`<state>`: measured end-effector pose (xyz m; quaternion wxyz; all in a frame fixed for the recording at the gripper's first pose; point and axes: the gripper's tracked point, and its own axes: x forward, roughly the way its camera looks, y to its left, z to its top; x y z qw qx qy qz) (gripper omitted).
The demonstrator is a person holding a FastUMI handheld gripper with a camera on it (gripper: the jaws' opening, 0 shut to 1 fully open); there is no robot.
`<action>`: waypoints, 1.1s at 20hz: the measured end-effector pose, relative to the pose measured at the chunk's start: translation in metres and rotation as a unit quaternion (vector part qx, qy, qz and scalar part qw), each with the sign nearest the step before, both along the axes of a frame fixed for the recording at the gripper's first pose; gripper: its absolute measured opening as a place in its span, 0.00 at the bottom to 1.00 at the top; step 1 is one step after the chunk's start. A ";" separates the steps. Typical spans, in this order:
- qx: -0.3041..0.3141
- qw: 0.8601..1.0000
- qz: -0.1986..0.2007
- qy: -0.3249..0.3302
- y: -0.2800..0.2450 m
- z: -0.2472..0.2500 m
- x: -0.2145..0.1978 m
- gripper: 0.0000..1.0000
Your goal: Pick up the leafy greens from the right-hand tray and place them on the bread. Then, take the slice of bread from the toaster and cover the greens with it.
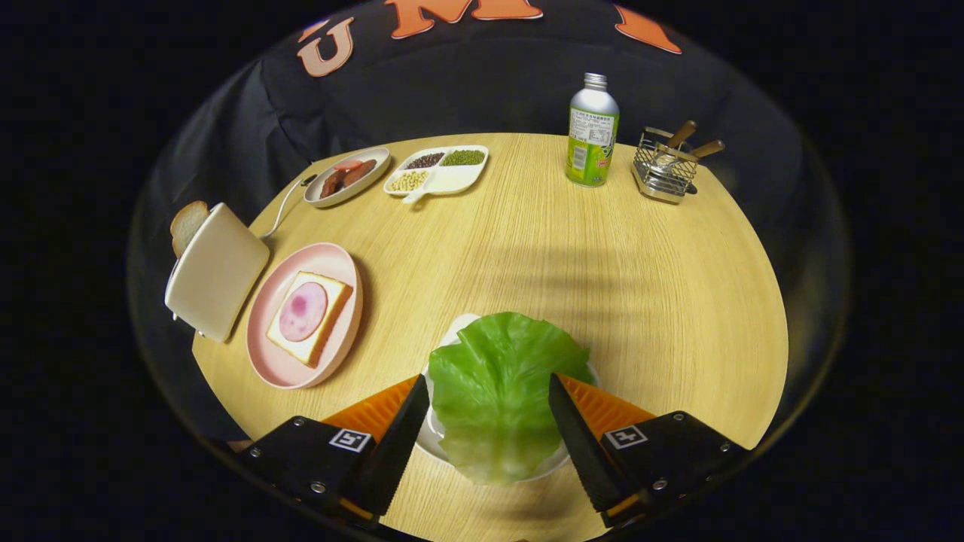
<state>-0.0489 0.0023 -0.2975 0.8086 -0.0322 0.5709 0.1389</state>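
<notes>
— What are your fingers doing?

— In the gripper view, my gripper (pixel 488 391) stands wide open, holding nothing. The leafy greens (pixel 501 391) lie between the two fingers, on a white tray (pixel 435 429) on the wooden bench (pixel 565 248). I cannot tell whether the fingertips touch the leaf.

— And the bread?

— Taking the greens as my landmark: left of them sits a pink plate (pixel 263 354) with a slice of bread (pixel 331 316) and a round of ham (pixel 303 311) on top. Further left stands the toaster (pixel 217 271), a second slice (pixel 186 223) sticking out of it.

— Anything beyond the greens?

— Far behind them, to the left, a dish of meat (pixel 346 177) and a divided tray of beans (pixel 437 170); to the right, a bottle (pixel 592 132) and a wire basket (pixel 665 167).
</notes>
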 end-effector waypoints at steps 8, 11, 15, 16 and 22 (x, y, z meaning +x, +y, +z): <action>-0.041 0.999 0.031 0.004 -0.005 -0.021 -0.007 0.92; -0.044 0.999 0.013 0.007 -0.011 -0.023 -0.004 0.76; -0.042 0.999 -0.013 0.006 -0.020 -0.024 0.002 0.43; -0.042 0.999 -0.022 0.006 -0.022 -0.023 0.003 0.35; -0.015 0.999 -0.041 -0.018 -0.015 -0.010 0.007 0.03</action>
